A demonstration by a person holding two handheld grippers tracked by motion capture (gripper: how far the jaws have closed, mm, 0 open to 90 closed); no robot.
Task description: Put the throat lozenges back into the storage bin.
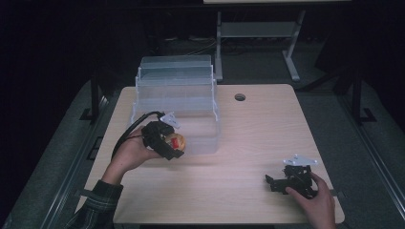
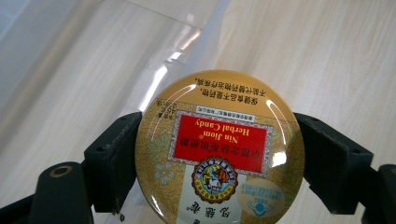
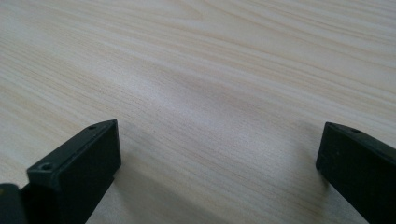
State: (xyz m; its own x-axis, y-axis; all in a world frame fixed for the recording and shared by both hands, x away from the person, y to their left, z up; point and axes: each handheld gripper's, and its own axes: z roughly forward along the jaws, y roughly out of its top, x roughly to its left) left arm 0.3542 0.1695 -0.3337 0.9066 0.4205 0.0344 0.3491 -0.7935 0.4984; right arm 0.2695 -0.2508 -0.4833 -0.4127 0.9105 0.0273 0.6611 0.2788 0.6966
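A round gold candy tin point(image 2: 219, 149) with a red label reading Nin Jiom Herbal Candy sits between the two black jaws of my left gripper point(image 2: 219, 161), which is shut on its edges. In the high view that left gripper point(image 1: 173, 145) holds the tin point(image 1: 178, 141) just at the front wall of a clear plastic bin point(image 1: 179, 90), above the wooden table point(image 1: 248, 143). My right gripper point(image 1: 273, 183) rests low near the table's front right, held by a hand, jaws open and pointing left. In the right gripper view its jaws stand wide apart over bare wood point(image 3: 201, 84) with nothing between them.
The clear bin has stepped tiers at its back and stands at the table's back left. A round cable hole point(image 1: 239, 97) lies in the tabletop to its right. A grey metal frame point(image 1: 291, 52) stands on the floor behind the table.
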